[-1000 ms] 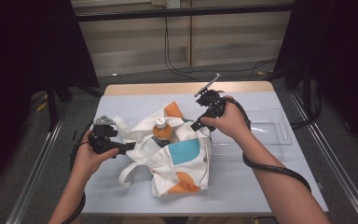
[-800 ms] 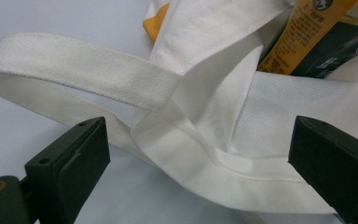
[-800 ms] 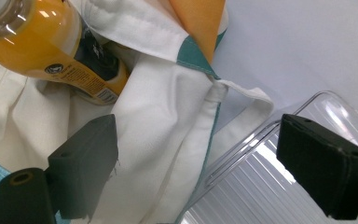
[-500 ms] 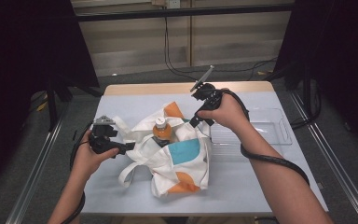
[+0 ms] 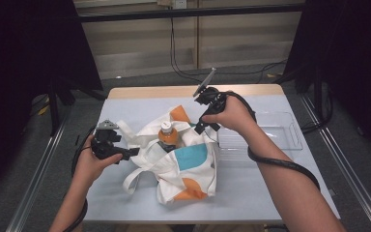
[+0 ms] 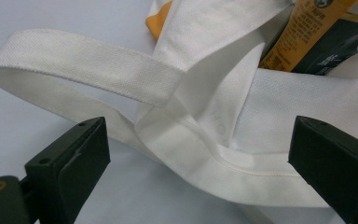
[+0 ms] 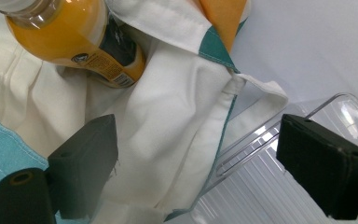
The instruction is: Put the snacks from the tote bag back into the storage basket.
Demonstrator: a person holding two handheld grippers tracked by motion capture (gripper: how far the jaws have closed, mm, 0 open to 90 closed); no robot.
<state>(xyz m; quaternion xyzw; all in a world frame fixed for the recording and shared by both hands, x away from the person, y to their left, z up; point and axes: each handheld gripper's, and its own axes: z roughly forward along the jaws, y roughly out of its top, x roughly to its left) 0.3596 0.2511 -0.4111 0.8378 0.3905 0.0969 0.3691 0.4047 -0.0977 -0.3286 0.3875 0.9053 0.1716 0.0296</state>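
Currently, the crumpled white cloth tote bag point(image 5: 176, 164) with orange and teal patches lies mid-table, slightly nearer the front edge, its mouth slack around an upright orange-juice bottle point(image 5: 166, 136). Left gripper point(image 5: 125, 153) gapes wide at its white strap point(image 6: 93, 70); right gripper point(image 5: 200, 126) gapes wide over the rim, beside a clear plastic tray point(image 5: 275, 133).

Both forearms are bare, with no sleeves in sight. Each hand holds a black gripper: the left gripper point(image 5: 131, 152) at the frame's left carries a grey three-cornered plate on top, and the right gripper point(image 5: 199, 129) near the centre has one too. A thick black cable trails from each. The jaws are blocky, matte black, with small screw holes.
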